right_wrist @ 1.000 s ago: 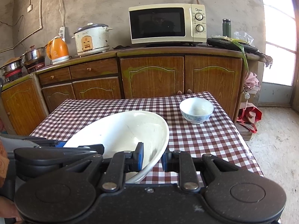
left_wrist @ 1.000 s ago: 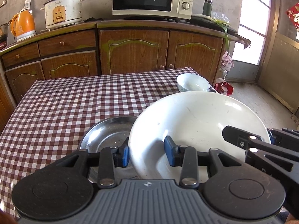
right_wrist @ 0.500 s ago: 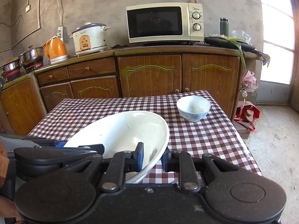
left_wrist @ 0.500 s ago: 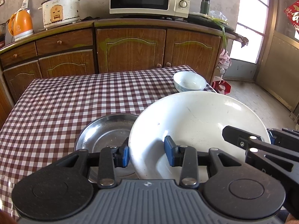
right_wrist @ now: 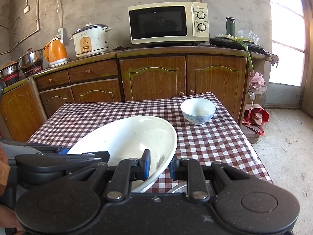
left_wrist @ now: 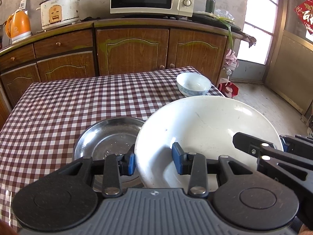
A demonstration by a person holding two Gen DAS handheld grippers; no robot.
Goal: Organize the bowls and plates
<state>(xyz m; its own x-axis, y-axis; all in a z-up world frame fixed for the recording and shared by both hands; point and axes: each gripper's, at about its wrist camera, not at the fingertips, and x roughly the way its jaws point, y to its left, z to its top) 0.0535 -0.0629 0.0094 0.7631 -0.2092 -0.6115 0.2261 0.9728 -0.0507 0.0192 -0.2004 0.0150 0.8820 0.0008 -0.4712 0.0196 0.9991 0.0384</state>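
left gripper [left_wrist: 154, 161]: jaws pinching white plate [left_wrist: 207, 129] rim, lower centre | right gripper [right_wrist: 159, 166]: jaws pinching same plate's opposite rim | steel dish [left_wrist: 107, 139]: left of plate | small bowl [right_wrist: 197, 110]: right of centre

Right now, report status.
Left gripper and right gripper both clamped on white bowl rim. Steel plate beneath. Small bowl far corner, clear.
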